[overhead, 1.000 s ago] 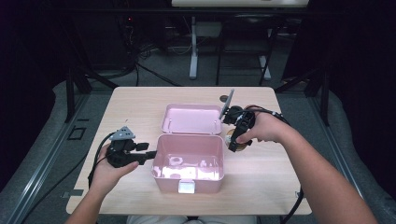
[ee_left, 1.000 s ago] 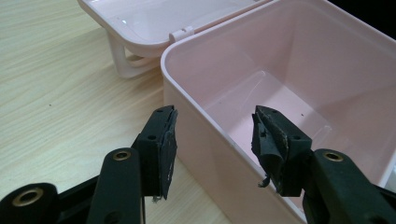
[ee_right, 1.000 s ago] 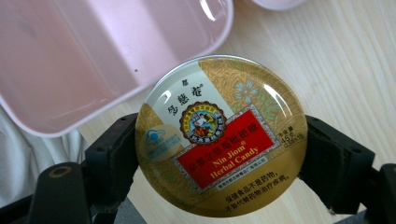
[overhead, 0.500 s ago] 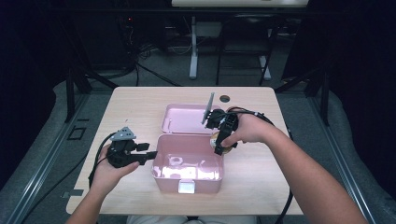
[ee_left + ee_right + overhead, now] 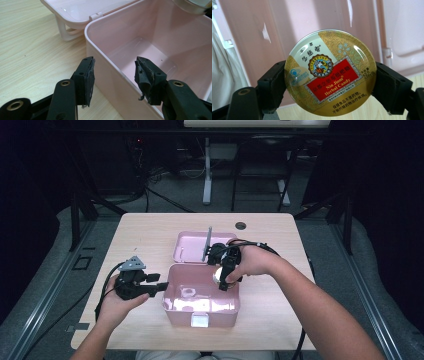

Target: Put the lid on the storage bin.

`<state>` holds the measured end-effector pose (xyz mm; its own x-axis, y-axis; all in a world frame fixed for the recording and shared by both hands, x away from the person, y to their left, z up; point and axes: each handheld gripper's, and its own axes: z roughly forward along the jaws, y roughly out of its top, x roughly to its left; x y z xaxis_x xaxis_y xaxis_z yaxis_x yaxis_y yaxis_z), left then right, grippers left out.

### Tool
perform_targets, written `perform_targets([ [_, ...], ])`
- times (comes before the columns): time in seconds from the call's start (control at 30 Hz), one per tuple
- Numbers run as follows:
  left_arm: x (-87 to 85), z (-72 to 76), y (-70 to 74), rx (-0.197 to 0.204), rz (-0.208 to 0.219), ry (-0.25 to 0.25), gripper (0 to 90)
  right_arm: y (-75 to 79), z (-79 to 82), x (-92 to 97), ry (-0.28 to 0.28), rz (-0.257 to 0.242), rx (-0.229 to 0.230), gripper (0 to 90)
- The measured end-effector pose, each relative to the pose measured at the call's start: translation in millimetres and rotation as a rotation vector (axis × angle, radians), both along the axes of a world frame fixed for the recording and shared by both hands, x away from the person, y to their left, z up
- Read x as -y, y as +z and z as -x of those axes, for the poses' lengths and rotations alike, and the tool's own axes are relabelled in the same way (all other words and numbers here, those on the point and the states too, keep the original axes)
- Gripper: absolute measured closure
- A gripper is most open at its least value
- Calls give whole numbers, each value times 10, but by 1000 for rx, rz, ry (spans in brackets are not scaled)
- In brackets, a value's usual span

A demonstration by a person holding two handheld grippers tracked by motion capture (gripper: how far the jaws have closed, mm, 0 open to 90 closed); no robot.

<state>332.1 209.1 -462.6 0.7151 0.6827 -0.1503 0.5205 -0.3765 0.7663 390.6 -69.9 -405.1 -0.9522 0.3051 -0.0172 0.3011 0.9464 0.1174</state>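
An open pink box [image 5: 200, 315] stands mid-table, its lid [image 5: 192, 247] lying flat behind it. My right gripper [image 5: 222, 279] hangs over the box's right side, shut on a round gold and red candy tin [image 5: 218, 275]. In the right gripper view the tin [image 5: 329, 72] sits face up between the jaws of the right gripper [image 5: 332, 76], with pink box wall behind. My left gripper [image 5: 162, 286] is at the box's left wall. It stands open [image 5: 115, 62], one jaw outside and one inside the box [image 5: 155, 37]. The tin's edge [image 5: 192, 5] shows at the top right.
A small pale round object [image 5: 188, 292] lies on the box floor. The wooden table [image 5: 145, 235] has a cable hole [image 5: 240, 225] at the back. Cables trail from both grippers toward the table's front edge. Dark stands and wires lie on the floor beyond.
My right gripper has carried the tin left and forward, from beside the lid to above the box's right side. The left gripper has stayed at the box's left wall.
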Motion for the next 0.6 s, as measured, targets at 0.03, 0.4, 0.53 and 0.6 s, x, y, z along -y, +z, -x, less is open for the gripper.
perform_targets([
  [0.03,0,-1,0,1,0,0,495,-9,9,-12,11,1,-1,196],
  [0.4,6,-4,-9,0,-1,-2,495,-121,63,-67,127,19,2,196],
  [0.53,4,-5,-10,-3,-2,-2,495,-174,82,-86,163,33,5,196],
  [0.6,6,-5,-12,-4,-2,-3,495,-194,88,-98,174,40,12,196],
])
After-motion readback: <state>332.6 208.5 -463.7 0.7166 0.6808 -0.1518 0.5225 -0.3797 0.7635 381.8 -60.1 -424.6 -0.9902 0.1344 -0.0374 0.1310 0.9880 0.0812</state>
